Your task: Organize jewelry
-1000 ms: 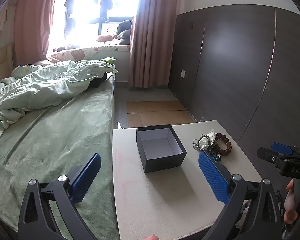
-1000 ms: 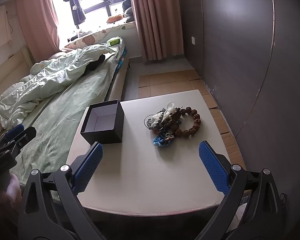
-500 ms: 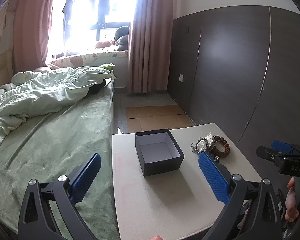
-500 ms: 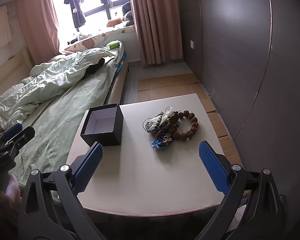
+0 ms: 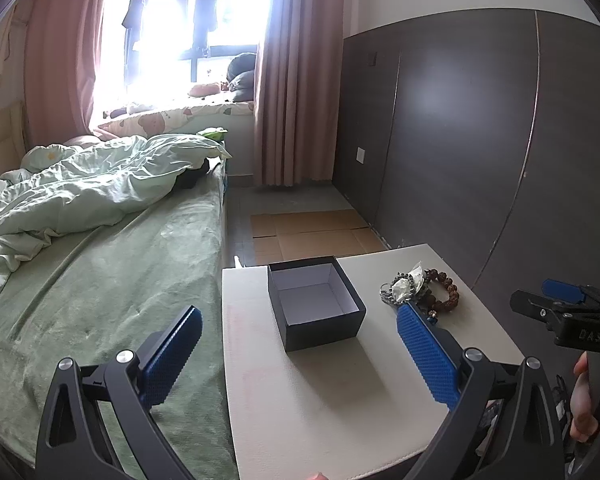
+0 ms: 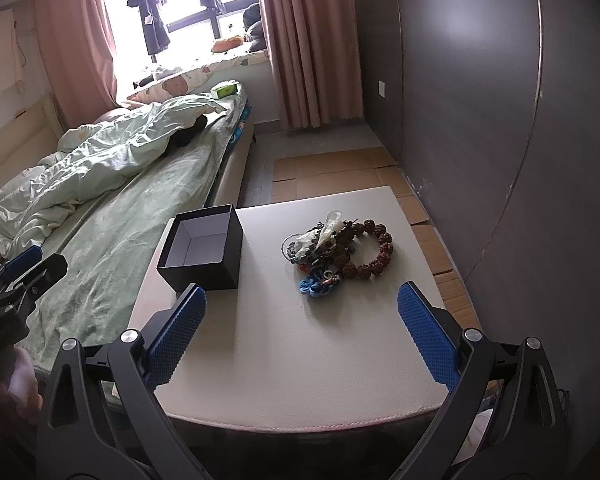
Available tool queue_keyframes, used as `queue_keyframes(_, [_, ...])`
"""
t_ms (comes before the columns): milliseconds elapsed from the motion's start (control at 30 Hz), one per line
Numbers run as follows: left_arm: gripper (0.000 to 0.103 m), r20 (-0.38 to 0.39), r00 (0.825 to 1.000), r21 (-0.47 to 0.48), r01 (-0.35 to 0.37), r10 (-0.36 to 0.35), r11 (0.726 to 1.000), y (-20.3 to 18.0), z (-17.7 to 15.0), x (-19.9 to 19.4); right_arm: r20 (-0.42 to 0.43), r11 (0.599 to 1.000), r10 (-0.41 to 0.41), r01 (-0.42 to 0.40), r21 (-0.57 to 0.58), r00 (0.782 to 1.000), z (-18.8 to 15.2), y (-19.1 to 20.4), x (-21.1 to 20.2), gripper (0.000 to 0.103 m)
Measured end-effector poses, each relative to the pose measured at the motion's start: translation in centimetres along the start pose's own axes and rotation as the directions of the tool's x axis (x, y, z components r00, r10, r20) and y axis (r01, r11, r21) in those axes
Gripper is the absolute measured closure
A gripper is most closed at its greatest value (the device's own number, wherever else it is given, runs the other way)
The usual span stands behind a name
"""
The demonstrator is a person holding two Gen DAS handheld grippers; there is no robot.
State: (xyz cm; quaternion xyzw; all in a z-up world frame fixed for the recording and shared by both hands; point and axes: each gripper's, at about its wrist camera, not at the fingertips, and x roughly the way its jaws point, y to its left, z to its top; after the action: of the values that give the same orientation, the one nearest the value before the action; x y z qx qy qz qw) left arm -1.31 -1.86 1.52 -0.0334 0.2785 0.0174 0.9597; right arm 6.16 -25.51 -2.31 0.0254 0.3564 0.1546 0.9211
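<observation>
Blue knot (image 6: 315,285) shows clearly (right wrist only).

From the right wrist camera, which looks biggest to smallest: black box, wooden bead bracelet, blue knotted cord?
1. black box
2. wooden bead bracelet
3. blue knotted cord
All sit similarly far from the camera, so the order seems safe.

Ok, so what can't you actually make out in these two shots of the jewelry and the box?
- Jewelry pile: tangled, so the piece count is unclear in the right wrist view.
- Same pile in the left wrist view: its near part sits behind the left hand-held gripper, specifically one blue pad.
- Black box: the near wall hides part of its floor.
- Right hand-held gripper: the holding hand is cut off by the frame edge.
</observation>
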Motion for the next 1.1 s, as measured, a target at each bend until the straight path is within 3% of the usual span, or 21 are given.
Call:
queue_keyframes(700, [0.008,-0.004,1.0,-0.027,0.01,-0.01,1.0,0.1,0.4,0.4,0.002,0.999,-0.029,0.029,-0.017,1.0,0.0,0.8,0.7,0.007])
queue_keyframes(1100, [0.008,-0.006,1.0,-0.085,0.024,-0.024,0.996,-0.7,1.4,2.7,-0.027,0.988,0.013,-0.009,0.153,1.0,1.4,-1.1,2.7,0.007])
